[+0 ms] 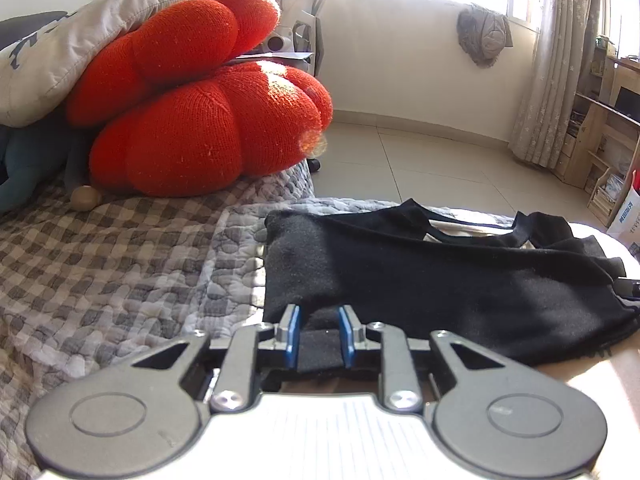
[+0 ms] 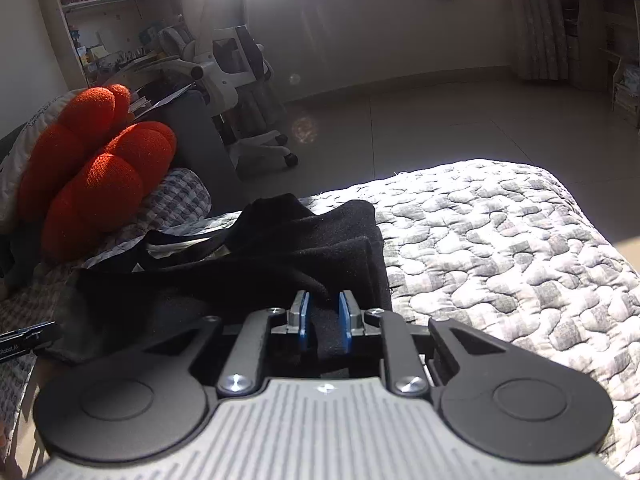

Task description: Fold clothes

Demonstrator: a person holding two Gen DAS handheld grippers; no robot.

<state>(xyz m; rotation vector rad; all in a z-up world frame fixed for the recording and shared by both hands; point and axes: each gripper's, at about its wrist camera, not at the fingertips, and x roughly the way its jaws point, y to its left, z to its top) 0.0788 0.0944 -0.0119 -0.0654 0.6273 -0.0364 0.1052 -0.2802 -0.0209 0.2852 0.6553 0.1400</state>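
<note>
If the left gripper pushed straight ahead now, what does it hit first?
The black garment: a fold of it already sits between the left gripper fingers, with more cloth directly ahead on the quilt.

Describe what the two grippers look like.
Both match. The left gripper and right gripper each have a ribbed grey body, two round black discs, dark linkage arms with silver screws, and metal fingers faced with blue pads.
</note>
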